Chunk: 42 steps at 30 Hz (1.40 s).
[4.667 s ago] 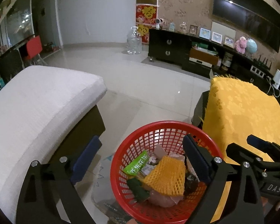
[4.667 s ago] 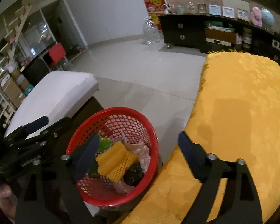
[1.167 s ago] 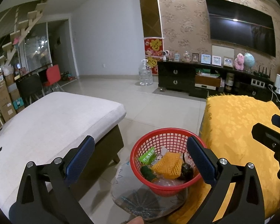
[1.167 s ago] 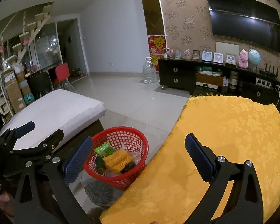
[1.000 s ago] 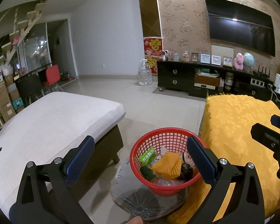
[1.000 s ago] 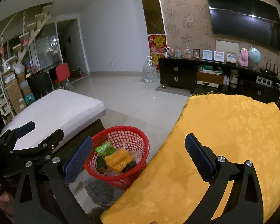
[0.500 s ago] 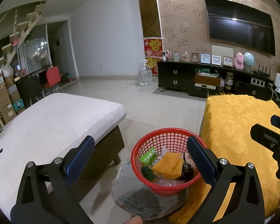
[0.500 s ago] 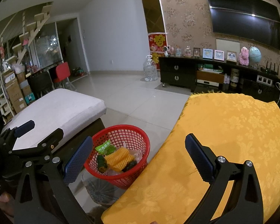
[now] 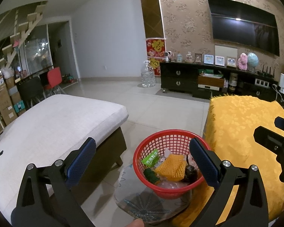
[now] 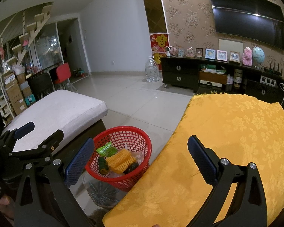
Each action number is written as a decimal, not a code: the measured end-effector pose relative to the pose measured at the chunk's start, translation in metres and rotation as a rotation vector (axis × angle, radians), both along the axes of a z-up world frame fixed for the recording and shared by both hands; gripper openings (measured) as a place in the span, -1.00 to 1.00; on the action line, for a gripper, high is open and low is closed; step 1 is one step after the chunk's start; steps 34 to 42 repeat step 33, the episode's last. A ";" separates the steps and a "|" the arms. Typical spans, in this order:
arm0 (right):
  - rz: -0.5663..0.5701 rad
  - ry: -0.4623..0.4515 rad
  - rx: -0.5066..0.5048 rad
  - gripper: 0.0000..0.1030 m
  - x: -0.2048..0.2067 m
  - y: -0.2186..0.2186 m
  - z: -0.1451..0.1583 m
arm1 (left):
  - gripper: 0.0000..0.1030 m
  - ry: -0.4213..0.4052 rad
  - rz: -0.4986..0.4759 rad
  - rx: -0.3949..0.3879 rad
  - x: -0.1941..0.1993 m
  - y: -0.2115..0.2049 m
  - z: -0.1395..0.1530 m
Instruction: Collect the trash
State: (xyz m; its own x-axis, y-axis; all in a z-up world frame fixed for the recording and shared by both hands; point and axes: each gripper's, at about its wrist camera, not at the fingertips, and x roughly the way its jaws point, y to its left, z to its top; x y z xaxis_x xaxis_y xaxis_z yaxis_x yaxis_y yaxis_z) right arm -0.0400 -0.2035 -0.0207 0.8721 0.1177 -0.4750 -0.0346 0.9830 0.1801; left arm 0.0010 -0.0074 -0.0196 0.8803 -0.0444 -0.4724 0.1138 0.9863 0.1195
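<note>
A red mesh basket [image 9: 161, 140] [image 10: 134, 132] stands on a clear upturned container on the floor, between the sofa and the yellow-covered table. Inside lie a yellow foam net [image 9: 171, 167] [image 10: 119, 159], a green snack wrapper [image 9: 150, 158] [image 10: 106, 149] and other scraps. My left gripper [image 9: 142, 160] is open, held high over the basket with nothing between its blue pads. The right gripper [image 10: 140, 158] is open too, hanging over the table's left edge beside the basket. The left gripper also shows at the left of the right wrist view.
A white cushioned sofa [image 9: 47, 121] fills the left. The yellow tablecloth [image 10: 227, 141] covers the table on the right. Farther off are the tiled floor, a dark TV cabinet [image 9: 198, 81], a large water bottle [image 9: 147, 75] and chairs [image 9: 53, 77].
Since 4.7 s ago both grippers have risen and drawn back from the basket, which now looks smaller. Over the last second hardly anything moved.
</note>
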 end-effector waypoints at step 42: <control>-0.140 0.096 0.063 0.87 -0.017 -0.059 -0.035 | 0.85 0.133 -0.059 -0.130 0.012 0.000 -0.013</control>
